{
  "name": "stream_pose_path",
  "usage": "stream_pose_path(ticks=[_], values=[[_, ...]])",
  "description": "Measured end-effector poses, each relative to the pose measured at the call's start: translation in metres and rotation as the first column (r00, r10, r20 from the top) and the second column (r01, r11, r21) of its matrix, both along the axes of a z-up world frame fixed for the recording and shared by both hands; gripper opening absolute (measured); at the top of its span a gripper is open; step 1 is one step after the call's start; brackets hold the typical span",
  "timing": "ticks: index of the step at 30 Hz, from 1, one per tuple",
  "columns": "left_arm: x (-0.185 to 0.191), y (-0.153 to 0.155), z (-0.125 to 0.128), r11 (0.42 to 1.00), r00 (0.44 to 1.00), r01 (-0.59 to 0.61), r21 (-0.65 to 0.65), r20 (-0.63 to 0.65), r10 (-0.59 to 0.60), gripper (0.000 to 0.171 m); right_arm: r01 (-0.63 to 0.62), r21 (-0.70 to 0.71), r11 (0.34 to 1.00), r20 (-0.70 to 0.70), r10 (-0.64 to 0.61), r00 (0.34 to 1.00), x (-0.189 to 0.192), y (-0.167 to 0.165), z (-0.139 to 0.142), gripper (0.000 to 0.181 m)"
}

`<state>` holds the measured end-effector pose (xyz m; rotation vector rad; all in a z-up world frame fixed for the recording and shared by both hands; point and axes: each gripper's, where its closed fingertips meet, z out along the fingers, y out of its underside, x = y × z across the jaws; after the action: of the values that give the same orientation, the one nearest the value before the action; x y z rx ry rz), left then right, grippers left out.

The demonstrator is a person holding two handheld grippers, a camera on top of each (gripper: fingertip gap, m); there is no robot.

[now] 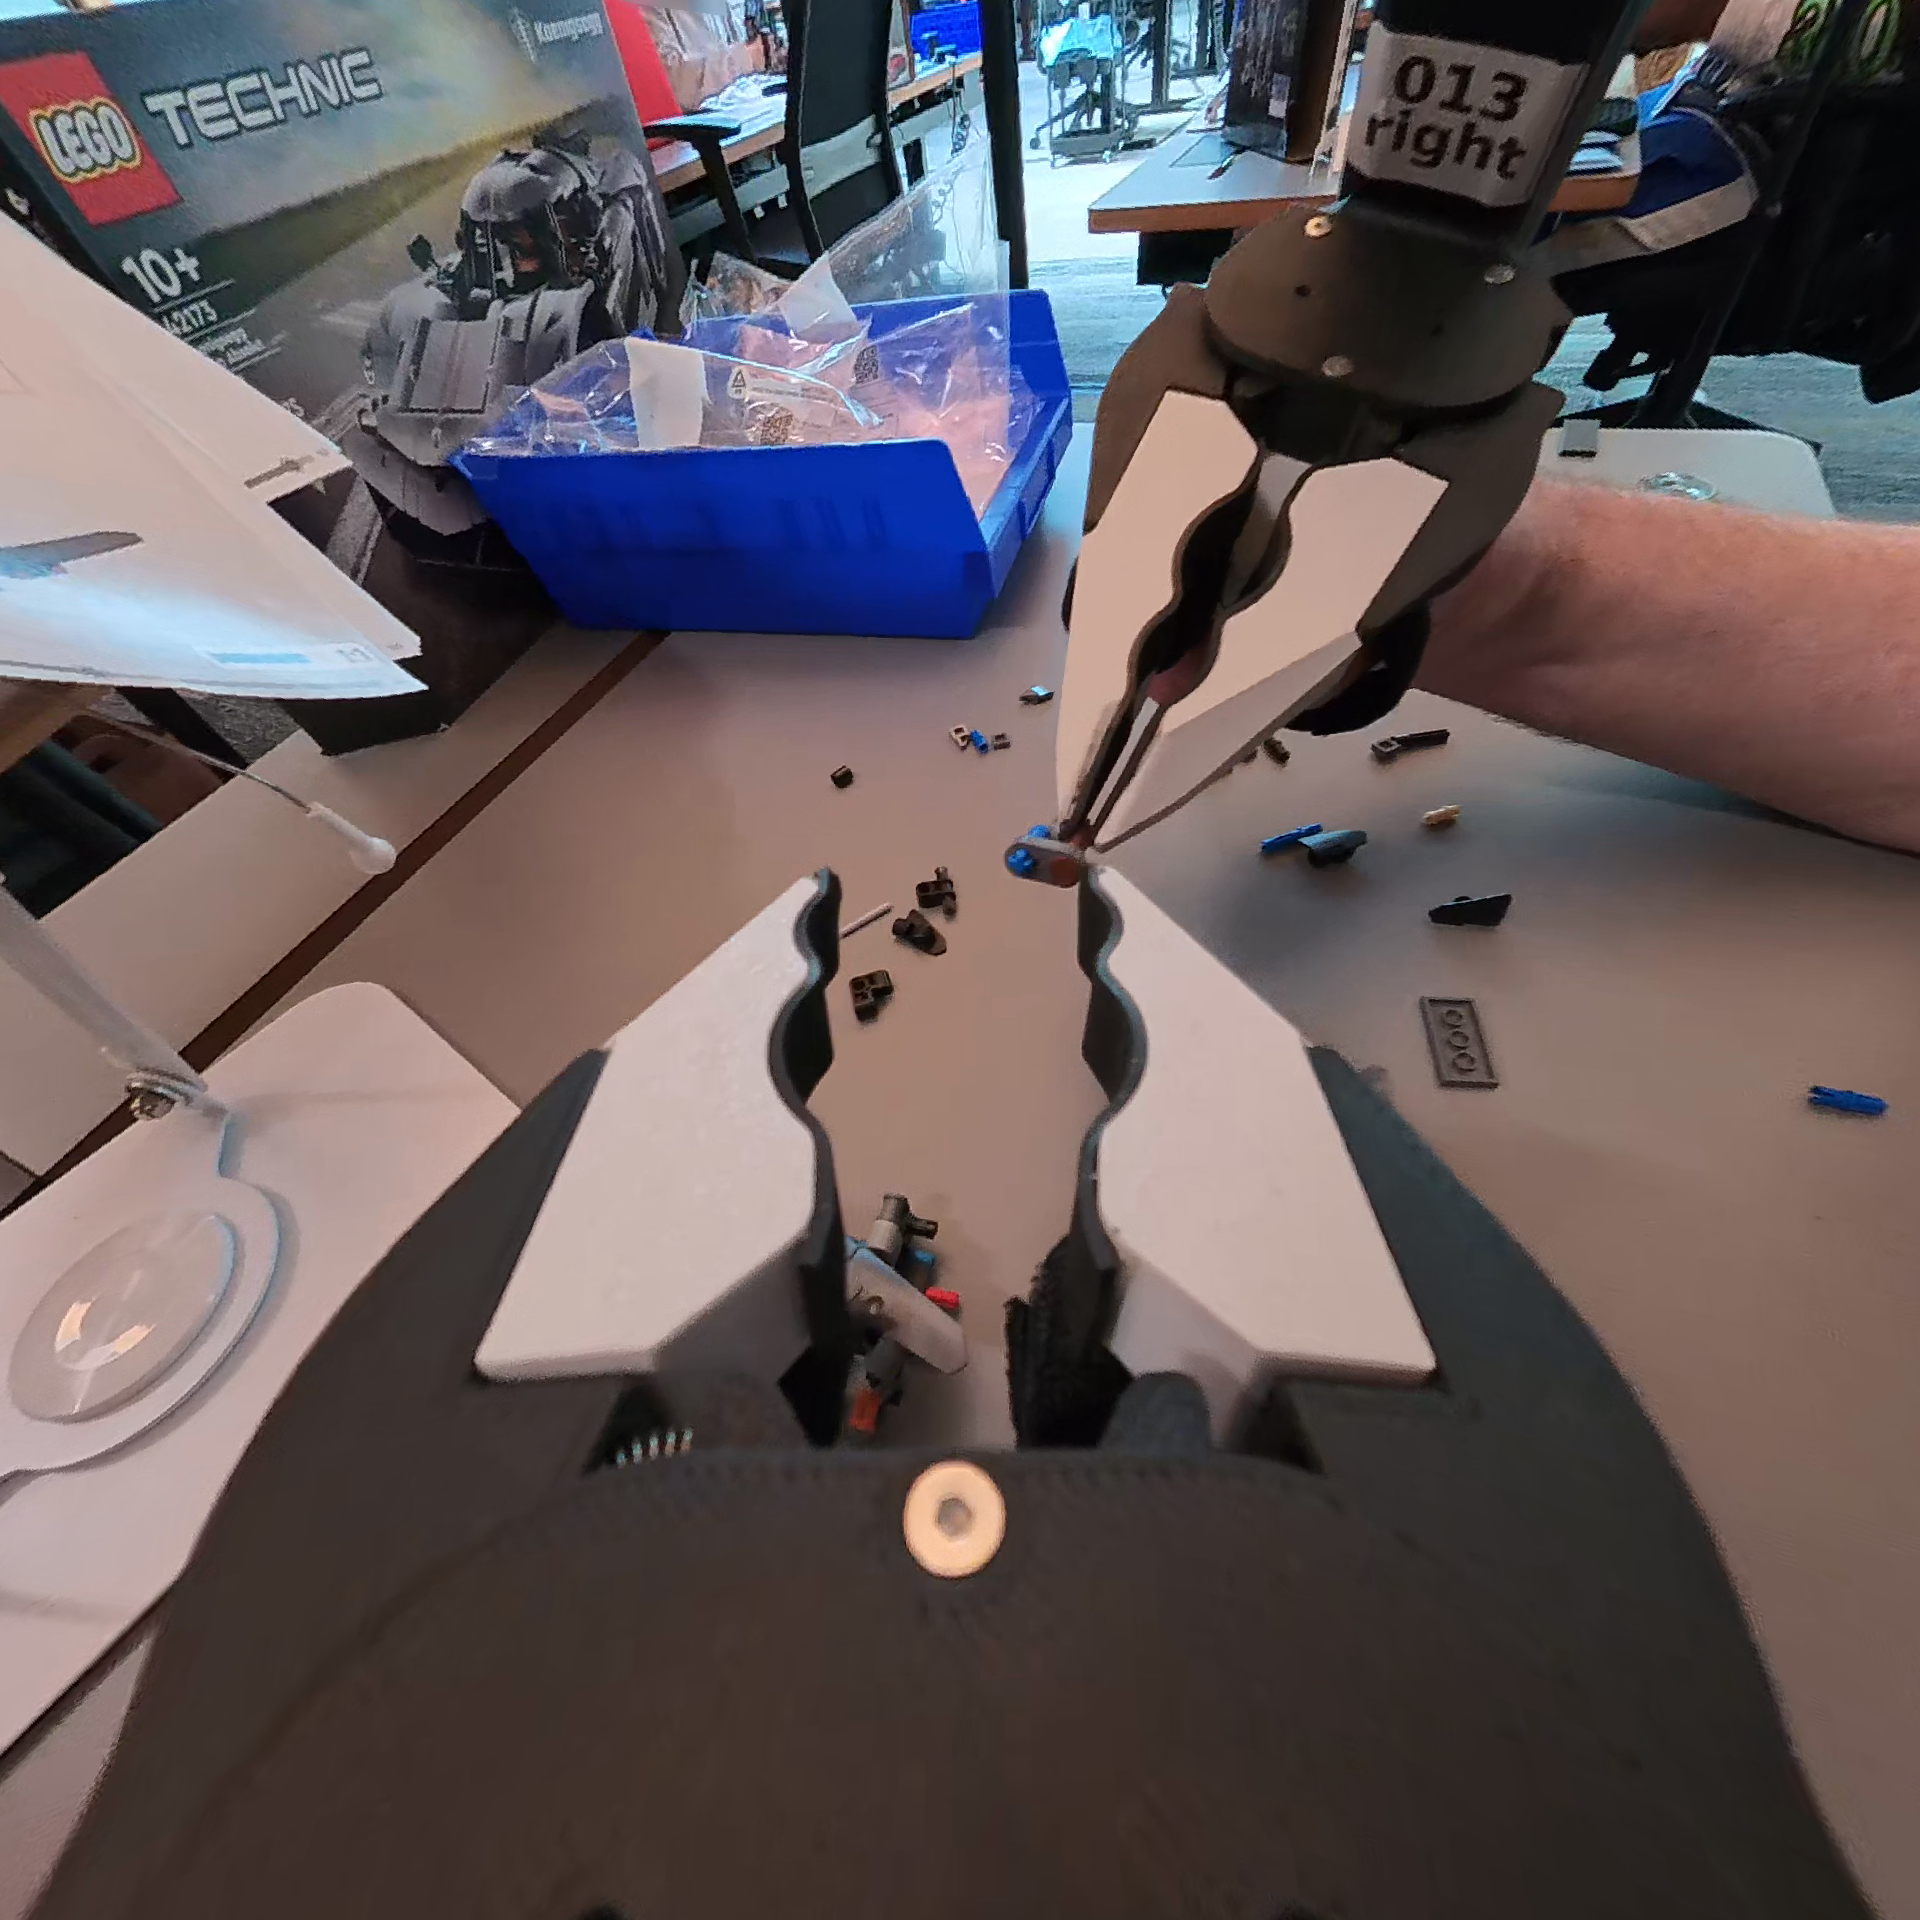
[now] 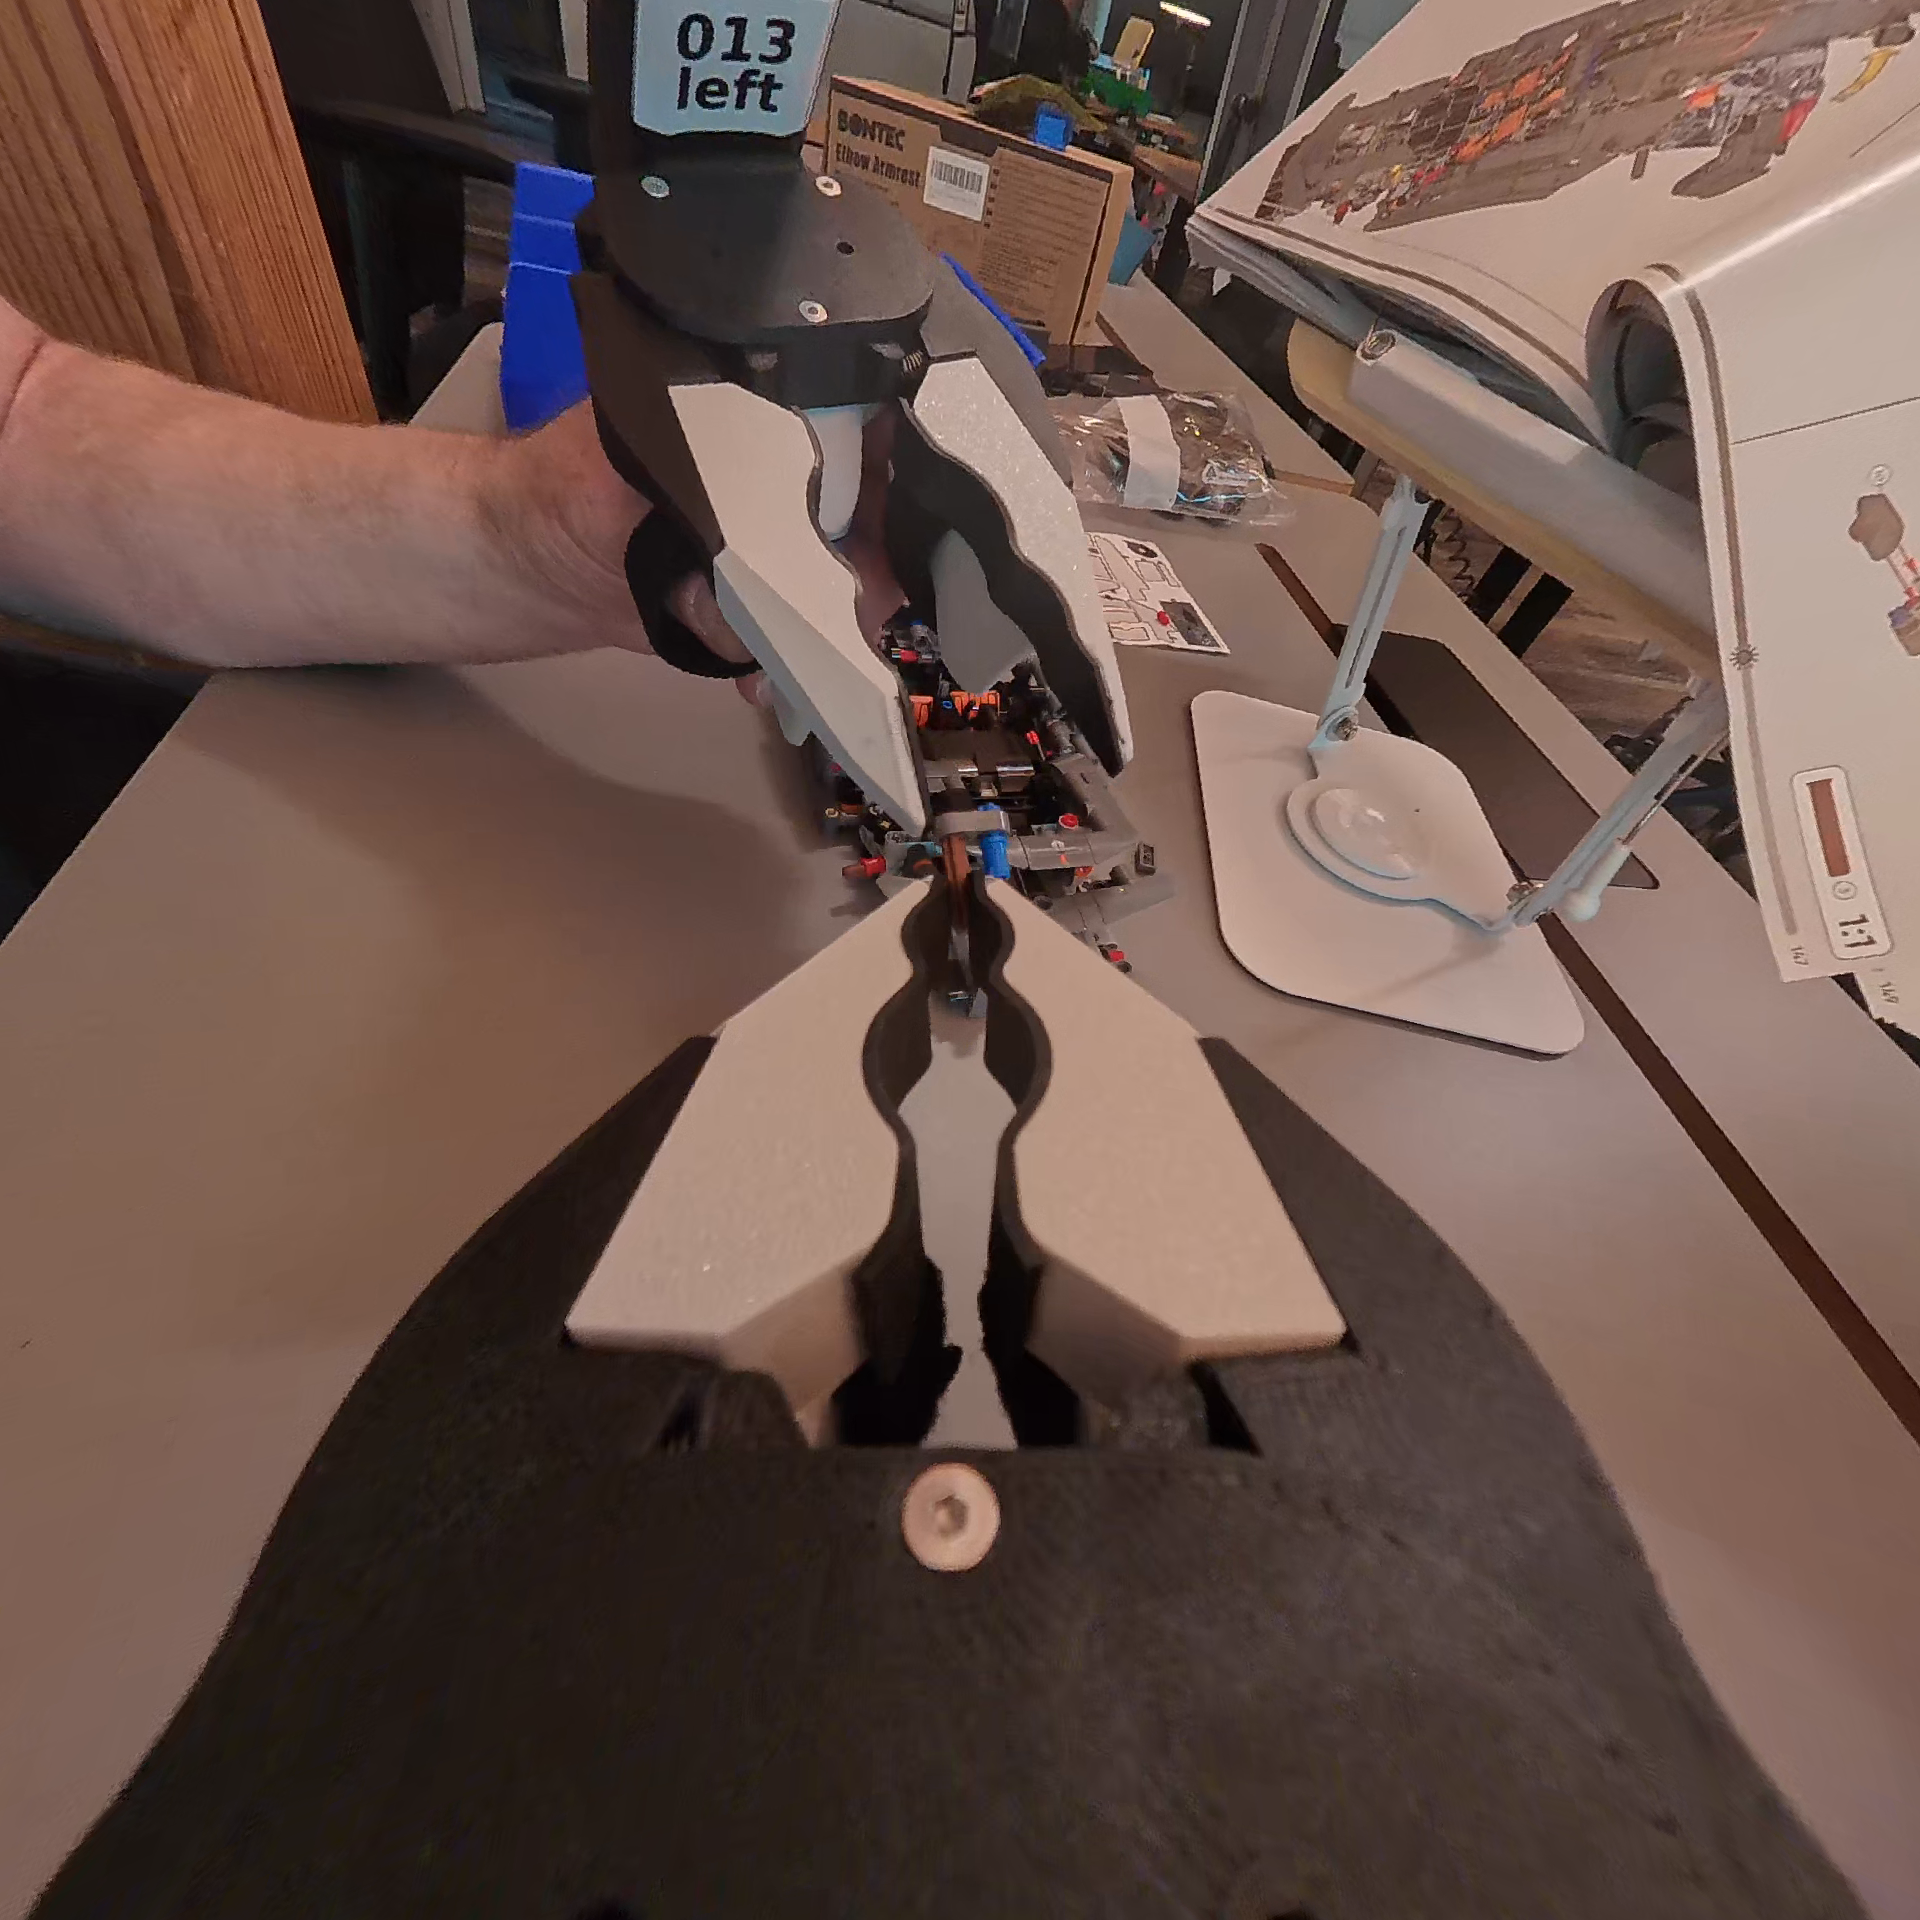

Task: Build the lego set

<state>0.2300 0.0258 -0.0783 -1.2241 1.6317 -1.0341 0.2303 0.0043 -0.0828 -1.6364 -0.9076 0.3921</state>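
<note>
The right gripper (image 1: pixel 1081 836) pinches a small grey-and-blue Lego connector (image 1: pixel 1044 862), offering it to the spread left gripper (image 1: pixel 956 888) straddling the half-built grey Lego model (image 2: pixel 997 800).

Your left gripper (image 2: pixel 1013 800) covers most of the lego model (image 2: pixel 1049 842) in the right wrist view. Booklet (image 2: pixel 1558 156) runs off the frame's right edge. Small loose pieces (image 1: pixel 914 925) on the table are too small to identify.

Grey table (image 1: pixel 1558 1299) with loose bricks (image 1: pixel 920 930), blue bin (image 1: pixel 769 540)
</note>
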Motion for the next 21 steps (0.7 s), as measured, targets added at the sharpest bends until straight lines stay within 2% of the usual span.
stream_pose_path(ticks=[6,11,18,21], values=[[-0.002,0.001,0.000,1.000,1.000,0.010,-0.002,-0.005,-0.010,0.038,0.001,0.010,1.000,0.007,-0.001,1.000,0.001,0.000,0.001,0.000],[-0.004,-0.015,0.000,0.994,0.994,0.105,-0.005,-0.015,-0.105,0.037,-0.005,0.002,1.000,0.006,0.005,1.000,0.000,0.000,-0.001,0.000],[-0.003,-0.024,-0.004,0.990,0.990,0.138,0.018,-0.025,-0.137,0.014,-0.031,-0.006,1.000,0.020,0.031,0.999,-0.007,-0.002,-0.004,0.000],[-0.003,-0.024,-0.005,0.990,0.990,0.139,0.022,-0.031,-0.139,0.013,-0.037,-0.003,0.999,0.017,0.037,0.999,-0.007,-0.003,-0.003,0.000]])
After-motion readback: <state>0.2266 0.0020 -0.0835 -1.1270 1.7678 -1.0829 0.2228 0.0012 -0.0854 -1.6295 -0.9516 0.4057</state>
